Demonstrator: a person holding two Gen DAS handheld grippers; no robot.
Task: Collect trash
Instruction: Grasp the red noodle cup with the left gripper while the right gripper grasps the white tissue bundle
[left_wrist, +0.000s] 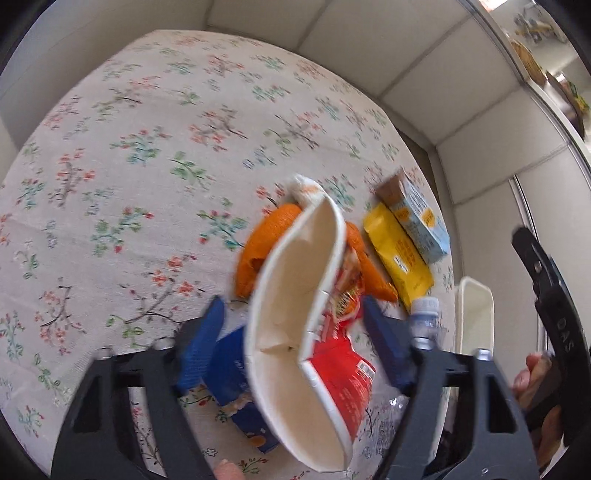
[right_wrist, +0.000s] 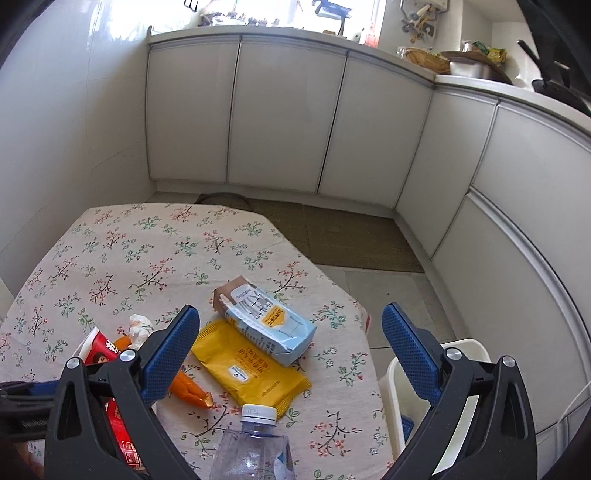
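Two claws are in view over one surface covered by a floral cloth. The left claw stands about half open; one crushed red-and-white paper cup lies between its blue pads, but blur hides whether the pads press on it. The right claw is wide open with nothing between its pads, hanging over the near right part of the surface.

Trash counted on the surface:
- one red-and-white paper cup, near left, at the left claw;
- one blue packet, just beside the cup on its left;
- orange peel, at least two pieces, behind and beside the cup;
- one crumpled white tissue, touching the peel at its far end;
- one yellow wrapper, flat, centre right;
- one pale blue carton, lying on its side, overlapping the wrapper's far edge;
- one clear plastic bottle with a white cap, nearest the right claw's camera.

One white bin stands just beside the surface's right edge. Fingers of a hand show at the right edge of the left wrist view.
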